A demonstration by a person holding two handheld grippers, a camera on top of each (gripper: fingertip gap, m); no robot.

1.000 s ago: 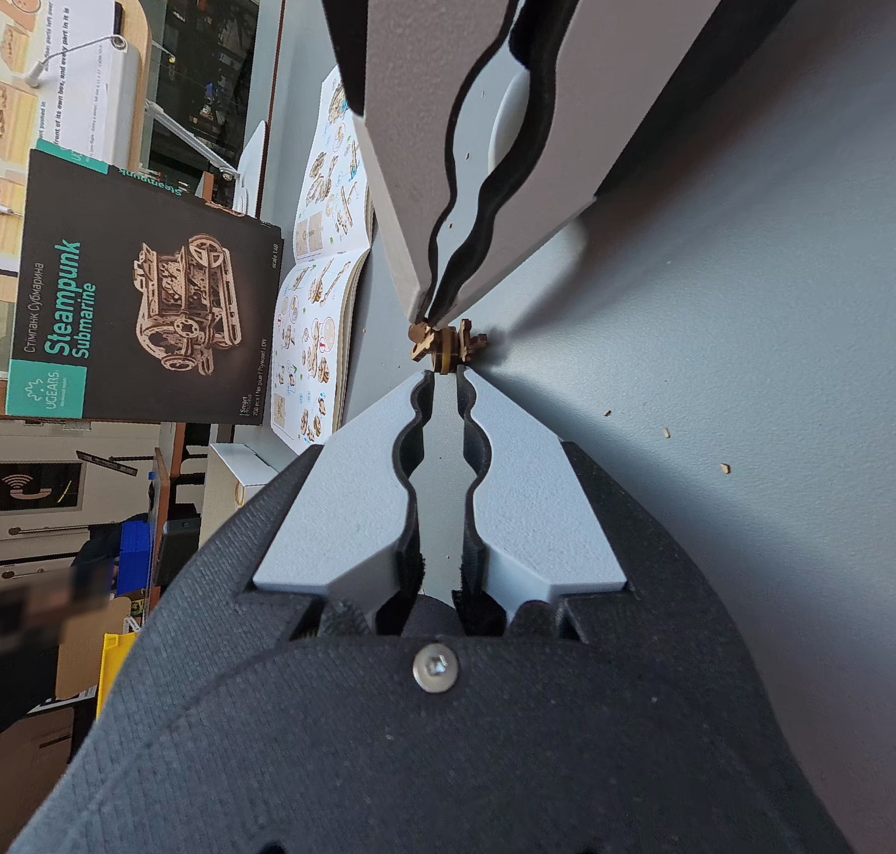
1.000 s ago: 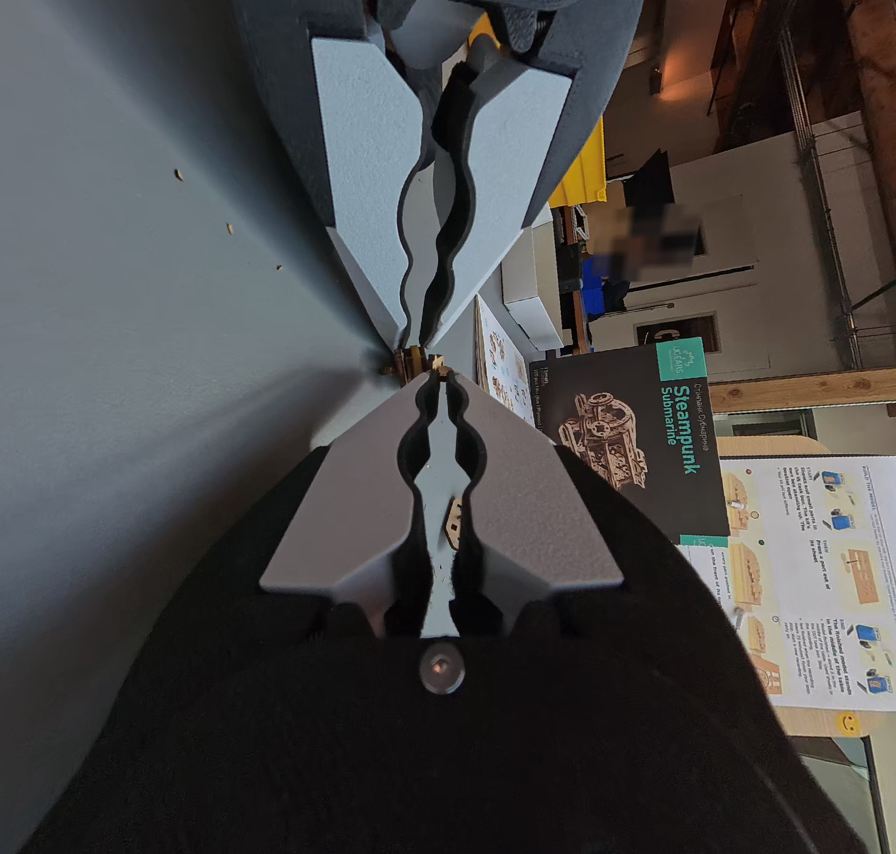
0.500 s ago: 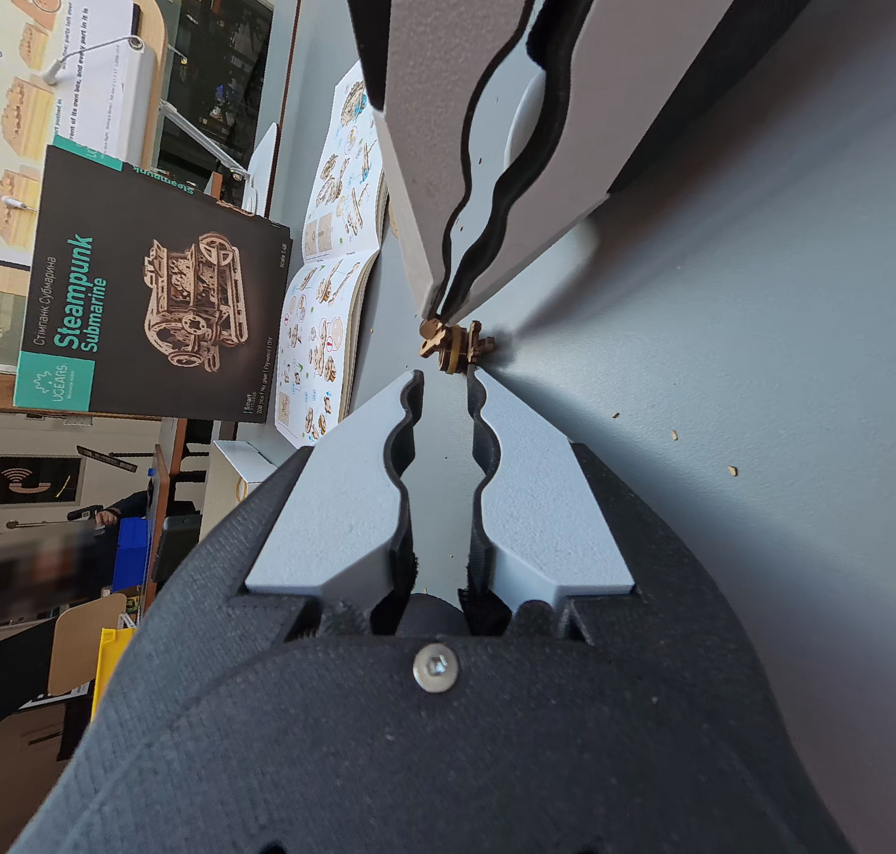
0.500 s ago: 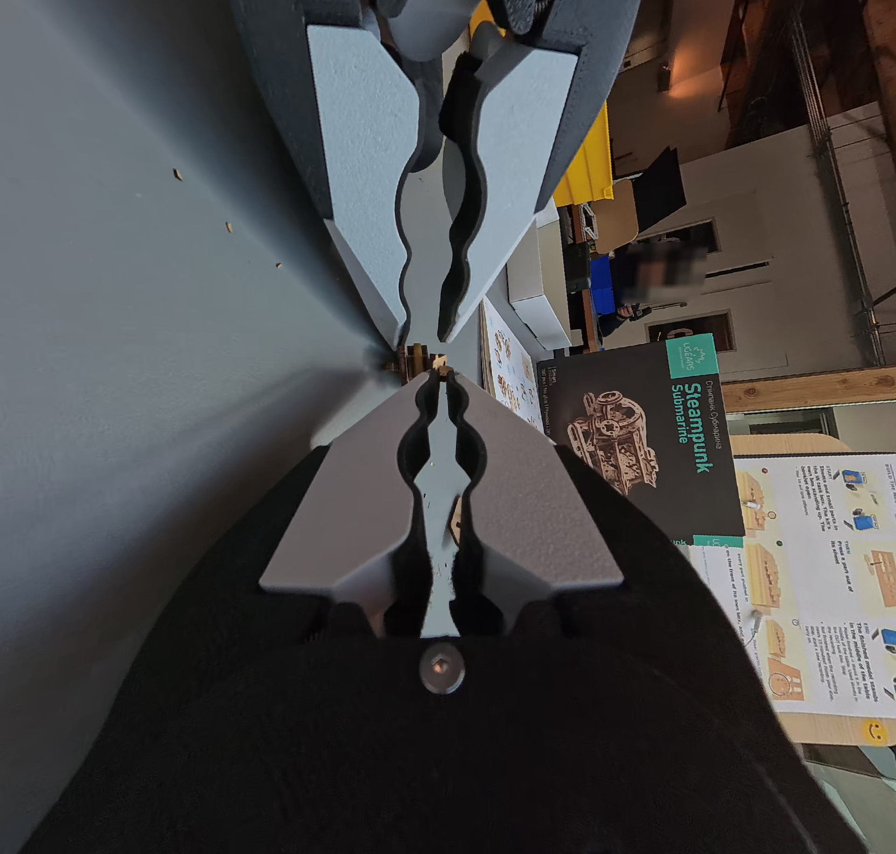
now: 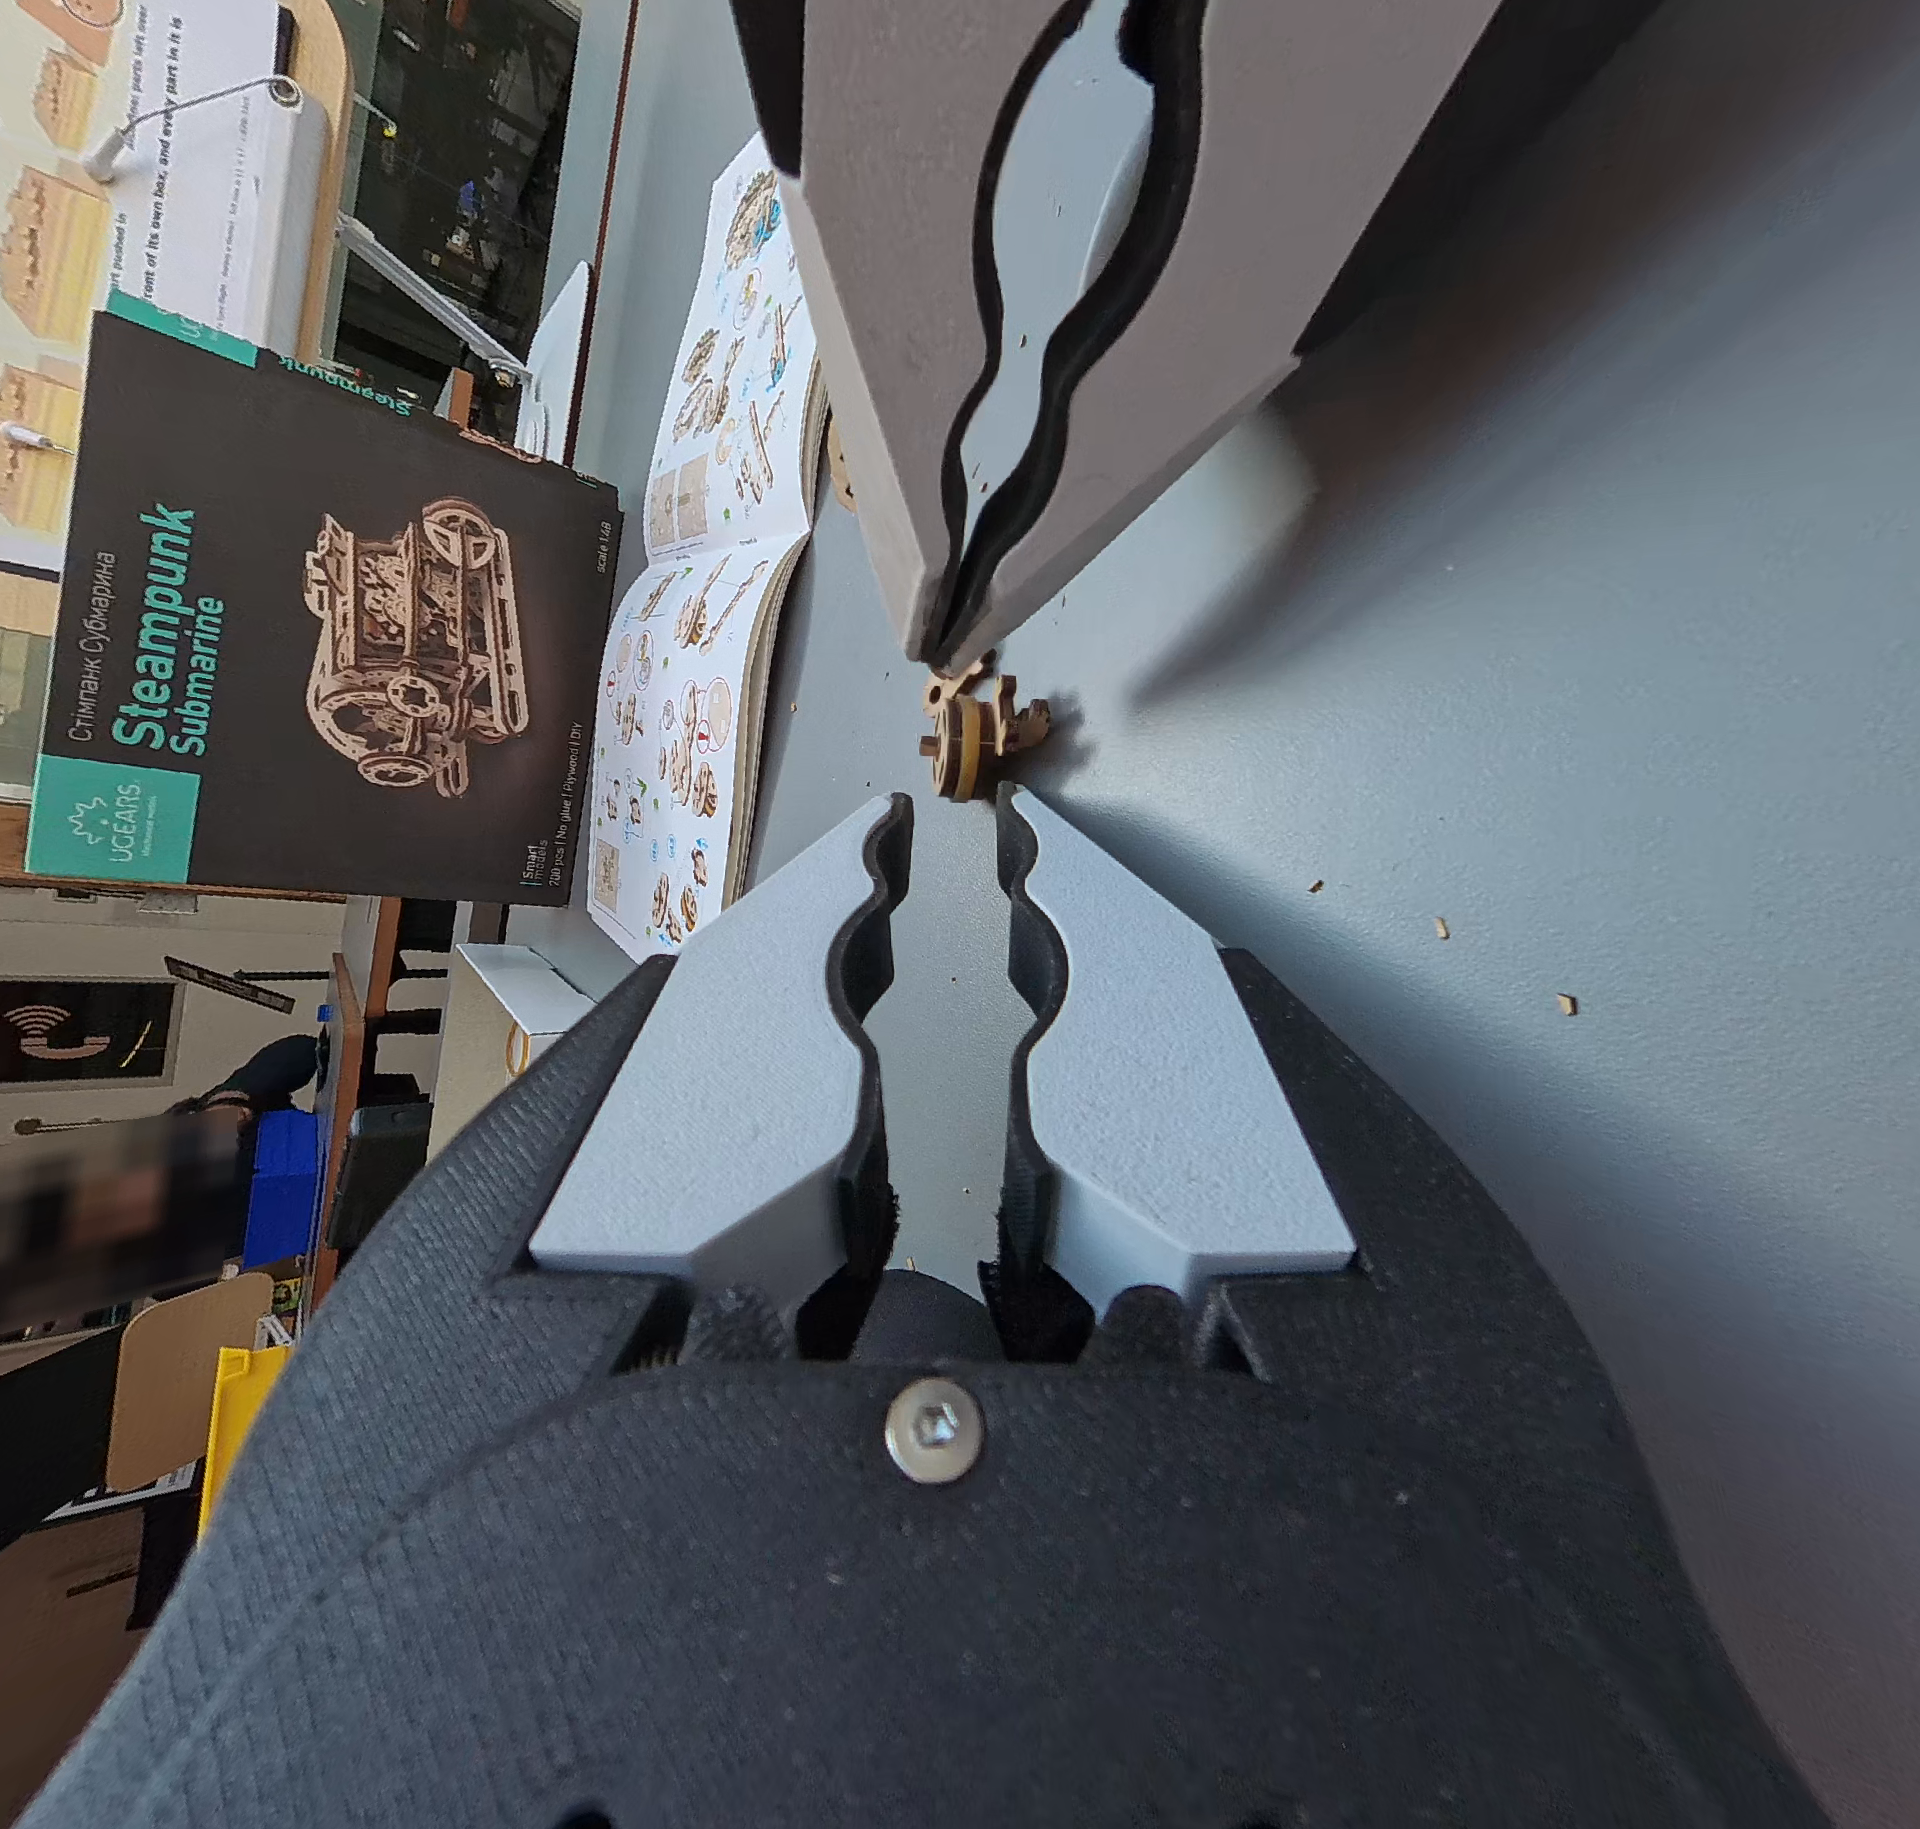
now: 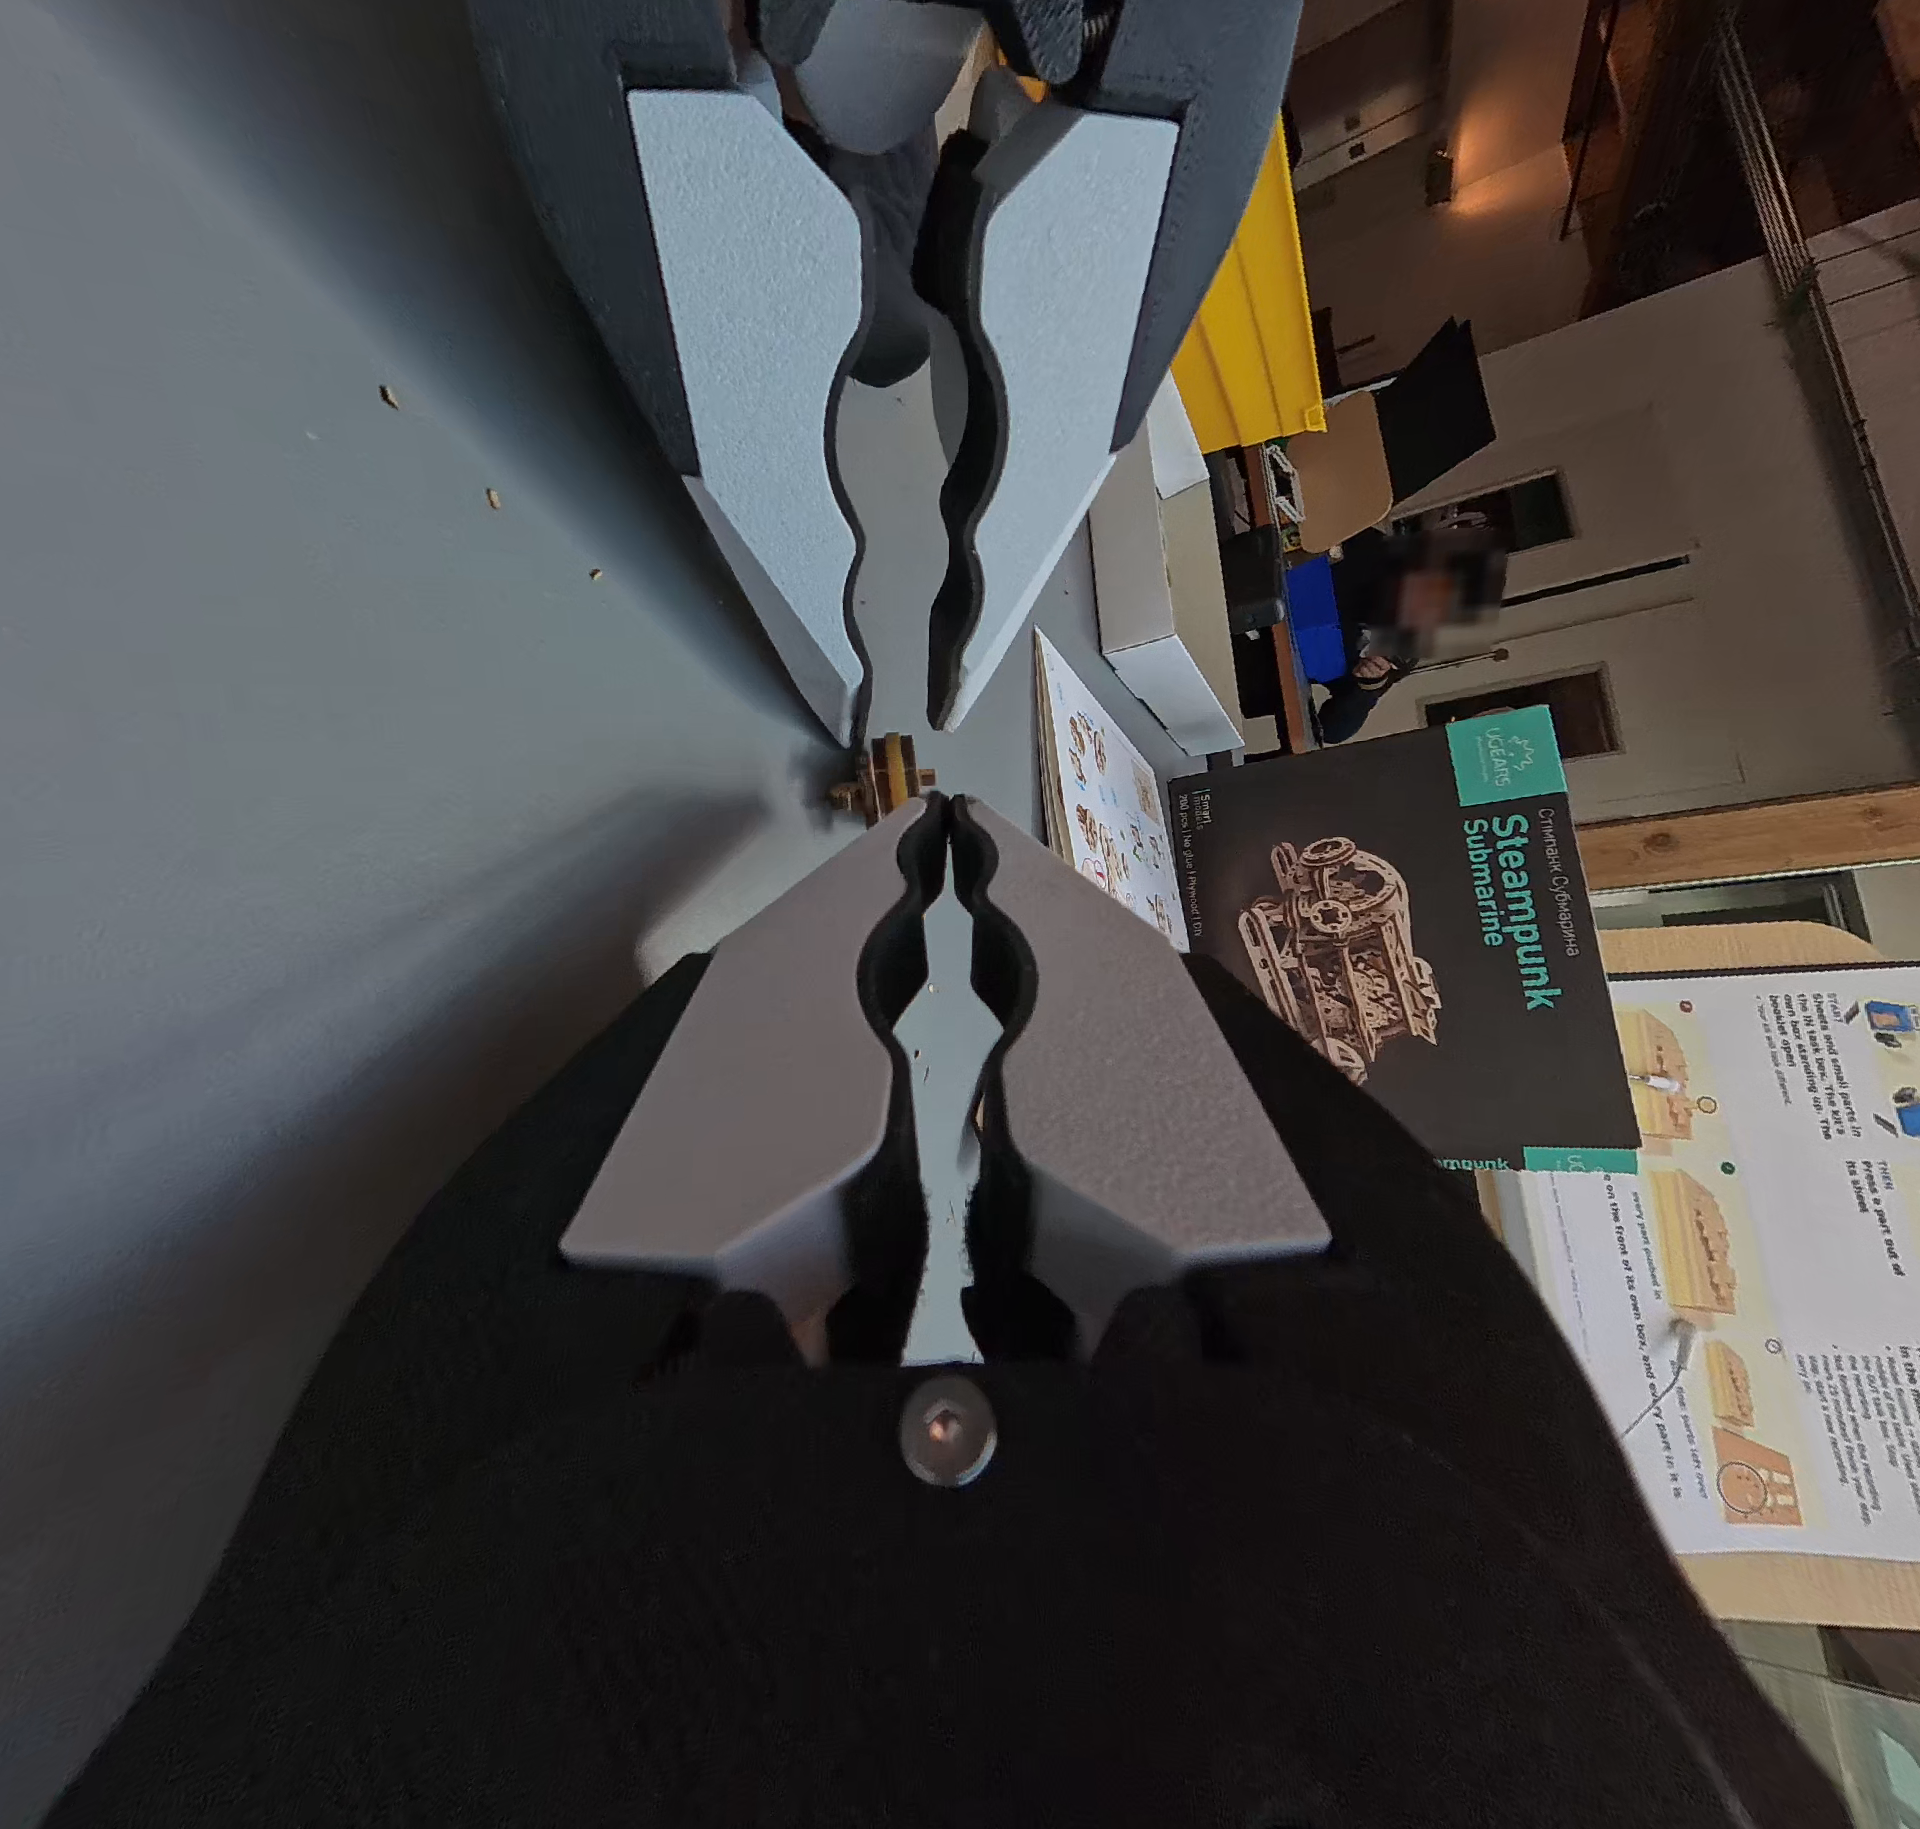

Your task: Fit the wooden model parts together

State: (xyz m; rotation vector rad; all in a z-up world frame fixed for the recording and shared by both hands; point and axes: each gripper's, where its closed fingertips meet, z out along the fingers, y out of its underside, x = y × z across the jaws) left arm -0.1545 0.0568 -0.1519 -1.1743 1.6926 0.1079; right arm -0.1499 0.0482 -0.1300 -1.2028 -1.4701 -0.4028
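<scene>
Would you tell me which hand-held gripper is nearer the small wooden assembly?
Right hand-held gripper: shut tips pinch the wooden assembly. Left hand-held gripper is open, just short of it.

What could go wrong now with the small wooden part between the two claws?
1. The right claw holds the wooden part only by a small edge at its very tips, so the part may twist or slip out.
2. The left claw is open just short of the part; if it closes off-centre, it may knock the part loose.
3. If dropped, the part would land on the grey table among wood crumbs and could be hard to regrasp.
</scene>
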